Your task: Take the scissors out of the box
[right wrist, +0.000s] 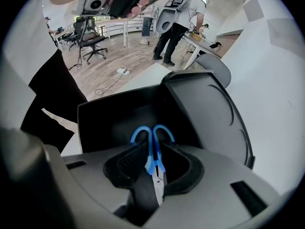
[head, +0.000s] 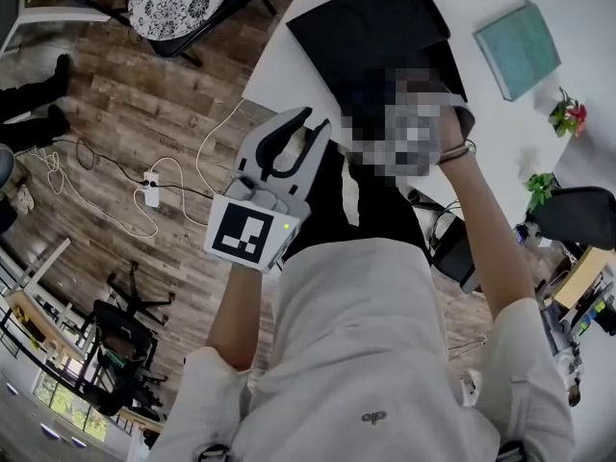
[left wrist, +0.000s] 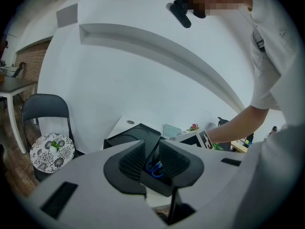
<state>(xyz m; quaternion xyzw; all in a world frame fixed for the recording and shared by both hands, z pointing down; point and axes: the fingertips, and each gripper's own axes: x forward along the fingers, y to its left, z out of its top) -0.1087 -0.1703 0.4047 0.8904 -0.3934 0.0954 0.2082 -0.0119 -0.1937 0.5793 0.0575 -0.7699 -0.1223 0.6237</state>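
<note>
Though open, box [right wrist: 109, 123] with scissors [right wrist: 153, 149]

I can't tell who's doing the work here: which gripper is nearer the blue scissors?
Right. The right gripper has the scissors clamped between its jaws, above the black box. The left gripper hangs back beside the table, jaws open, scissors well ahead of it.

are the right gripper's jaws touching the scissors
Touching. The right gripper view shows the right gripper pinching the scissors at the blue shanks, a pad on each side, over the open black box.
</note>
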